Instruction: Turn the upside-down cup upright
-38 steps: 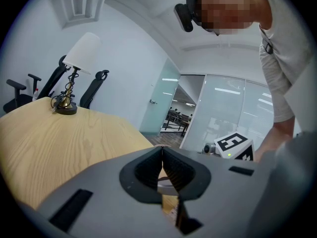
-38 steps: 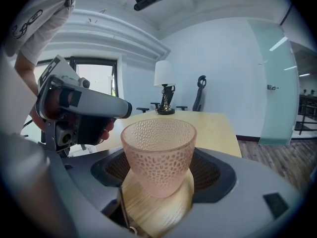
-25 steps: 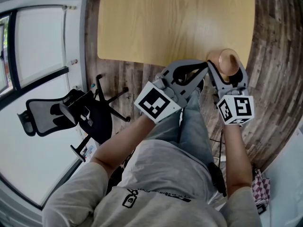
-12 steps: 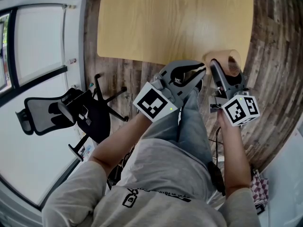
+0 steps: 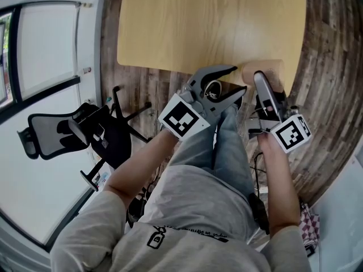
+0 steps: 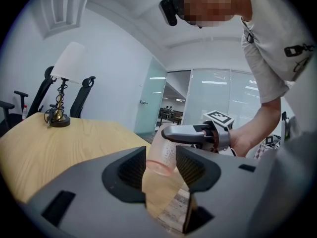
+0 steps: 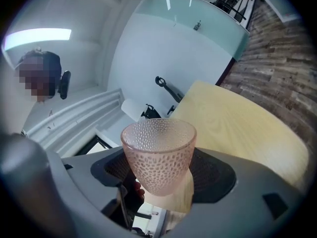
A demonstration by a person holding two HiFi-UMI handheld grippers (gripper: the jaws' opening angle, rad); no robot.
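Right gripper, held about level at the table edge, clamps the cup. The left gripper is level too, its opening jaws loosely flanking the cup.

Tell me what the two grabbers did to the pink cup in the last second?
The right gripper rolled, turning the pink cup it grips, so the head view now shows the cup's side. The left gripper's jaws, shut before, are opening, with the cup's end at their tips, not squeezed. The same: the right jaws' grip, the table.
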